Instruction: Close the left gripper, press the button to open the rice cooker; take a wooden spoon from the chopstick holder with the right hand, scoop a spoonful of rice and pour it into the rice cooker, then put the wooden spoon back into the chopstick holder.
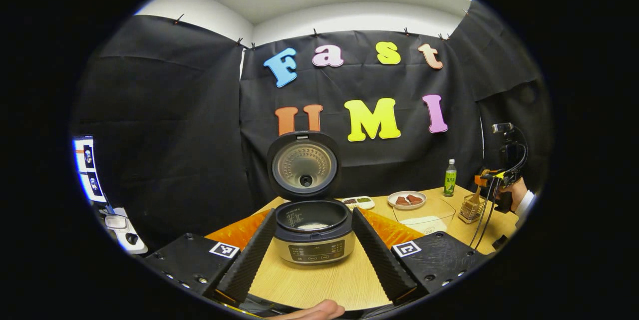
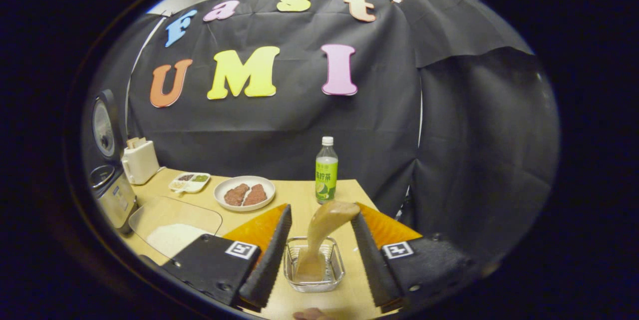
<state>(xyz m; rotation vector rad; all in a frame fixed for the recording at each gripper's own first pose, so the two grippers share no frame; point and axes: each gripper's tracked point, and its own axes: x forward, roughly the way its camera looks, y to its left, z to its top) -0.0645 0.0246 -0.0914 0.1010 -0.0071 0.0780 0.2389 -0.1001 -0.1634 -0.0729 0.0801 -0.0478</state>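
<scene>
Right gripper view: wooden spoon [image 2: 324, 230] between jaws.

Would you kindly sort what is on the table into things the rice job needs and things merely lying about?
Needed: rice cooker, wooden spoon, chopstick holder, clear tray of rice.

Lying about: green bottle, plate of meat, small sauce dish, white toaster.

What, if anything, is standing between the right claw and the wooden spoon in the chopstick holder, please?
Nothing visible: the right claw is open, and the wooden spoon stands in the chopstick holder directly between its fingers.
</scene>
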